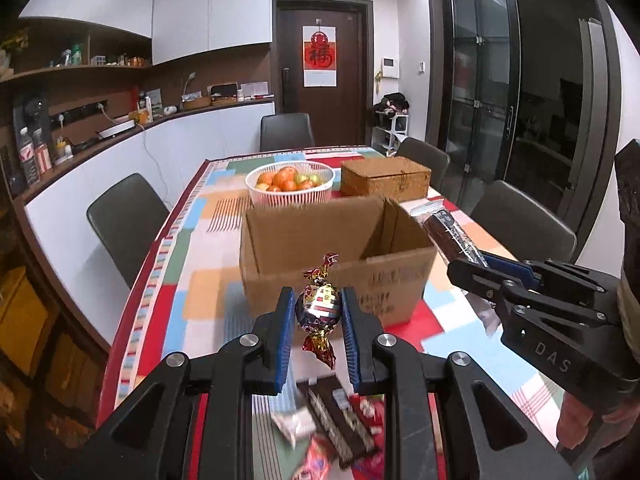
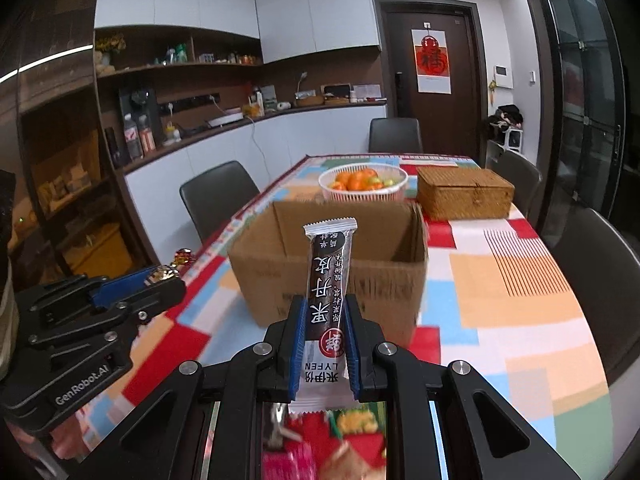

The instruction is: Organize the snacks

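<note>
Here, above a patchwork tablecloth, both claws carry sweets on the near side of an open cardboard box. The left gripper is clamped on a foil-wrapped candy, its long axis upright, one twisted end pointing up toward the box and the other hanging below the blue pads. The right gripper is clamped on a long snack bar that stands nearly upright, its sealed top end reaching in front of the box's near wall and its white lower end below the fingers. Behind the box sit a white fruit basket and, to its right, a woven box. More wrapped snacks lie blurred on the table on the near side of the box, under the grippers.
</note>
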{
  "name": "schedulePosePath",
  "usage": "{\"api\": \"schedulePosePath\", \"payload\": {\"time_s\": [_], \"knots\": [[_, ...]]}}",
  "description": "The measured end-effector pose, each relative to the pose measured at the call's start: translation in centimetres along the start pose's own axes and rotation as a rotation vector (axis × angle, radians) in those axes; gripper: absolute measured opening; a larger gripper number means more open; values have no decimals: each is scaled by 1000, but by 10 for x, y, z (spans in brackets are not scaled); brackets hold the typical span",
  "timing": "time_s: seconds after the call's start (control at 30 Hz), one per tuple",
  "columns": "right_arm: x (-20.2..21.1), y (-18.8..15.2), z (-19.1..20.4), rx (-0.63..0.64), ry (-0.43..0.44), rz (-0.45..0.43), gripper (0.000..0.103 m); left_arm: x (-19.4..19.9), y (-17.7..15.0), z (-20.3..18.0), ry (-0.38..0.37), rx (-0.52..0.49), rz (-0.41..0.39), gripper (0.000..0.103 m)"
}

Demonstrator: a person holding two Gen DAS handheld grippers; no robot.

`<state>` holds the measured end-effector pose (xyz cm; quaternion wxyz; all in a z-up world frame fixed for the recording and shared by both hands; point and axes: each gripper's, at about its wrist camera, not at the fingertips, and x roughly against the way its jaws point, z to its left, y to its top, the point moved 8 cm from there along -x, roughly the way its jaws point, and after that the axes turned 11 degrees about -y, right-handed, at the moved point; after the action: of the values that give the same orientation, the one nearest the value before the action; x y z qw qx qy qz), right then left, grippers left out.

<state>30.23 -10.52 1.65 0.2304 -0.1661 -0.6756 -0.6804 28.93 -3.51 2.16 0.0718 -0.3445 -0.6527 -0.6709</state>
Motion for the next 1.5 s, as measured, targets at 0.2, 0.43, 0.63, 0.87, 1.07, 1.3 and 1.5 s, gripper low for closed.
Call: {"api": "schedulePosePath", "payload": {"time_s": [0.2,0.43,0.63,0.87,1.07,1.3,1.5], "knots": [[-32,37,-6,-12,13,29,19,-31,35,14,-19,22,45,24],[-68,71,-13,-11,12,77,19,-90,66,27,-79,73,160,24],[-114,88,-24,-77,5,170,19,-142,78,42,-57,118,242,38],[-115,82,-36,-77,-36,183,32,-109,74,40,-6,76,164,61],[-91,66,-31,-72,-14,181,38,-73,58,34,23,46,122,65],[-61,36,-10,-37,33,183,39,-46,27,25,2,54,126,65],[-44,9,-3,-26,39,180,39,-28,-5,15,-2,55,126,65]]}}
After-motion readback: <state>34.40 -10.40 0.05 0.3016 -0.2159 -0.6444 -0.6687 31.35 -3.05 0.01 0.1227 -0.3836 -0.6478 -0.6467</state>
